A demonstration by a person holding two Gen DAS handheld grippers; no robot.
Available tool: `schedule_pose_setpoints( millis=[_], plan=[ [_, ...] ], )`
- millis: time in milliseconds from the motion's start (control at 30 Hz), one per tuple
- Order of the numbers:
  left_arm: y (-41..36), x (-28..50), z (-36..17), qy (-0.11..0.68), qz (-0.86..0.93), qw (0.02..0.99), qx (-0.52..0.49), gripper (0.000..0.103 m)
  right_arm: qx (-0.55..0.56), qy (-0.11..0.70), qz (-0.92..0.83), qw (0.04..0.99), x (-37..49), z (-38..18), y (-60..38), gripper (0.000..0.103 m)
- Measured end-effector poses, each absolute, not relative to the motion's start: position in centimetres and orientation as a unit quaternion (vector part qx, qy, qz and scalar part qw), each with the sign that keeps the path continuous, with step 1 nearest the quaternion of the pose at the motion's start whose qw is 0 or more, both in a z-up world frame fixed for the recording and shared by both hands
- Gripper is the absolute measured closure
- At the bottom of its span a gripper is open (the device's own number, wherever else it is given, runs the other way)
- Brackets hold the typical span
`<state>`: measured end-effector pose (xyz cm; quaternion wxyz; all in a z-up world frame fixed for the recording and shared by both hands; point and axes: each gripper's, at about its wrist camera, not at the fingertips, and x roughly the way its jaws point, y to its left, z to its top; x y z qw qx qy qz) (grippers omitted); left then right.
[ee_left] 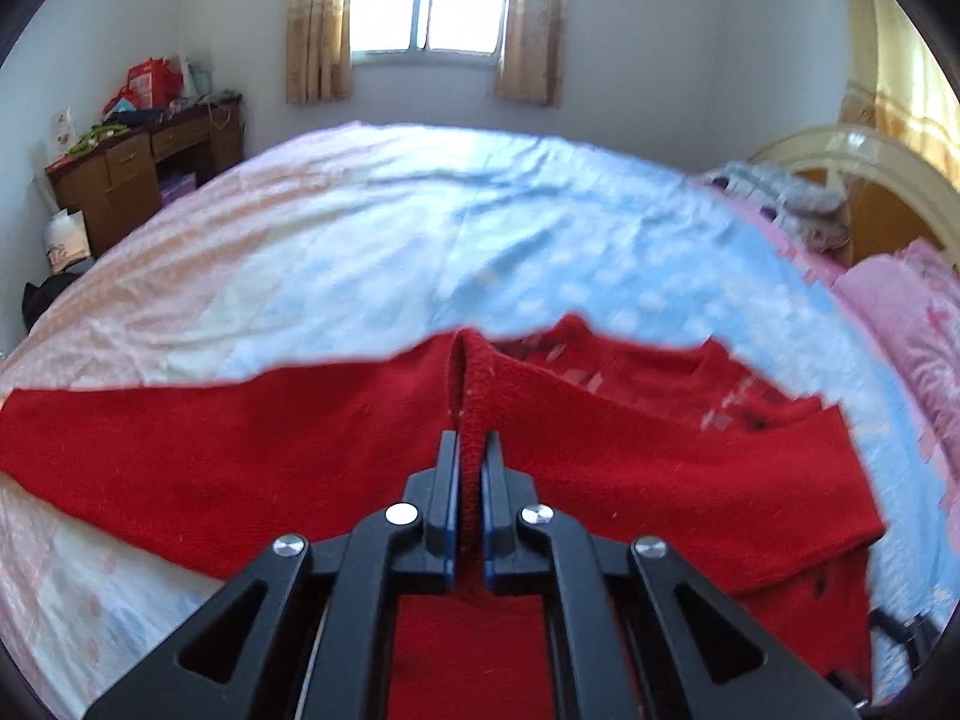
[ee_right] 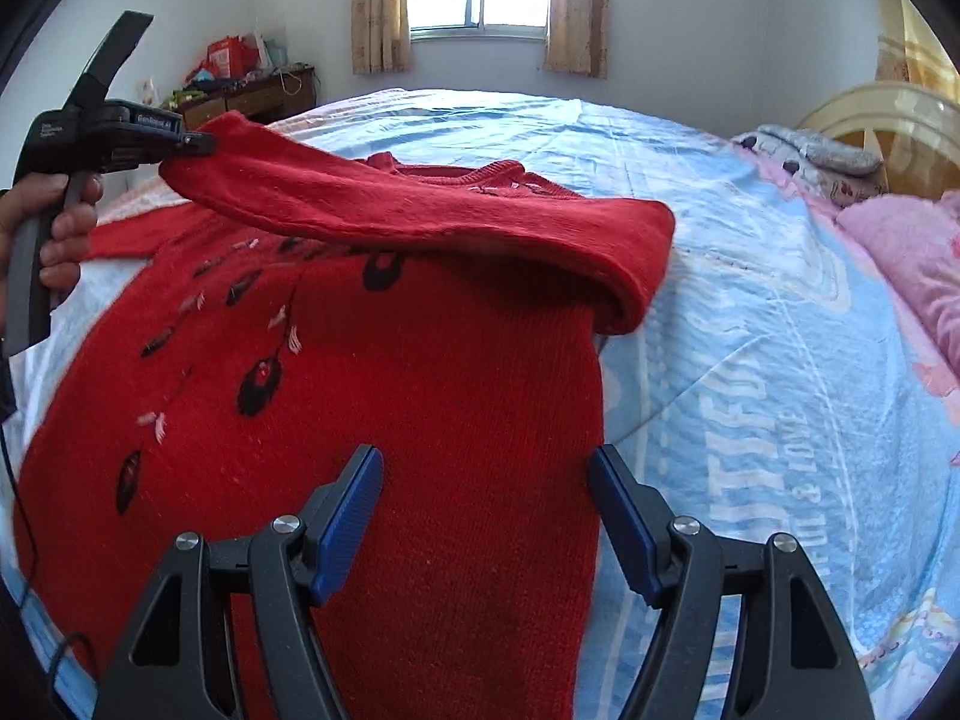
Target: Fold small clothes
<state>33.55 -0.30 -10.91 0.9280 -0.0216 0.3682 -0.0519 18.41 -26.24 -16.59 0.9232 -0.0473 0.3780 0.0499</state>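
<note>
Since we're folding the sleeve (ee_right: 420,204) inward, left claw (ee_left: 471,450) pinches its cuff; right claw (ee_right: 486,468) hangs wide over sweater (ee_right: 420,420) on bed (ee_right: 750,360).

A red sweater (ee_right: 420,420) with black and pink motifs lies on a pale blue, white-spotted bedsheet (ee_left: 480,228).
</note>
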Motion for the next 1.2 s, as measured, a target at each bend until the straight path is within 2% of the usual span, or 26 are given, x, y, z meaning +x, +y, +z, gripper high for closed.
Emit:
schedule_pose_setpoints(
  millis=[100,167,433,533,600,633,667,700,733,833,967,1067,1100,1167,1200],
  plan=[
    [0.3,34.3,-14.4,0.401,-0.031,0.915,-0.015,0.097,-0.046,0.378,0.051,0.923,18.4,-16.7,-26.4,0.03],
    [0.8,34.3,-15.7,0.406,-0.032,0.913,-0.03,0.096,-0.041,0.377,0.051,0.924,18.4,-16.8,-26.6,0.026],
    [0.8,34.3,-15.6,0.397,-0.037,0.916,-0.031,0.095,-0.01,0.395,0.04,0.918,18.5,-16.8,-27.6,0.023],
    [1.1,33.9,-15.6,0.396,-0.039,0.917,-0.035,0.095,0.054,0.414,0.023,0.908,17.8,-16.4,-29.4,0.024],
    [1.1,33.9,-15.6,0.396,-0.04,0.917,-0.034,0.095,0.083,0.424,0.026,0.902,16.8,-16.5,-30.2,0.032],
    [1.1,33.8,-15.6,0.396,-0.04,0.917,-0.032,0.095,0.077,0.426,0.027,0.901,16.4,-16.6,-30.1,0.049],
    [1.0,33.8,-15.6,0.396,-0.038,0.917,-0.03,0.095,0.065,0.429,0.024,0.901,16.0,-16.6,-29.9,0.076],
    [0.9,33.7,-15.6,0.396,-0.038,0.917,-0.027,0.095,0.055,0.433,0.023,0.9,15.6,-16.7,-29.6,0.087],
    [0.9,33.6,-15.6,0.397,-0.037,0.917,-0.025,0.095,0.055,0.434,0.032,0.899,15.4,-16.8,-29.5,0.094],
    [1.0,33.1,-15.6,0.395,-0.037,0.917,-0.024,0.094,0.041,0.439,0.044,0.896,14.5,-16.8,-29.0,0.097],
    [1.2,32.7,-15.7,0.393,-0.038,0.919,-0.024,0.091,0.004,0.446,0.028,0.895,12.9,-17.0,-28.7,0.097],
    [1.0,32.9,-15.6,0.395,-0.031,0.918,-0.019,0.089,0.017,0.438,0.022,0.899,12.8,-17.1,-29.3,0.094],
    [1.0,32.8,-15.5,0.394,-0.029,0.918,-0.017,0.089,0.019,0.437,0.02,0.899,12.8,-17.1,-29.4,0.089],
    [0.9,32.5,-15.4,0.395,-0.026,0.918,-0.009,0.087,0.015,0.436,-0.003,0.9,12.9,-16.5,-29.5,0.051],
    [1.0,32.2,-15.4,0.398,-0.022,0.917,-0.006,0.08,0.014,0.427,-0.011,0.904,12.8,-15.9,-29.5,0.047]
  ],
)
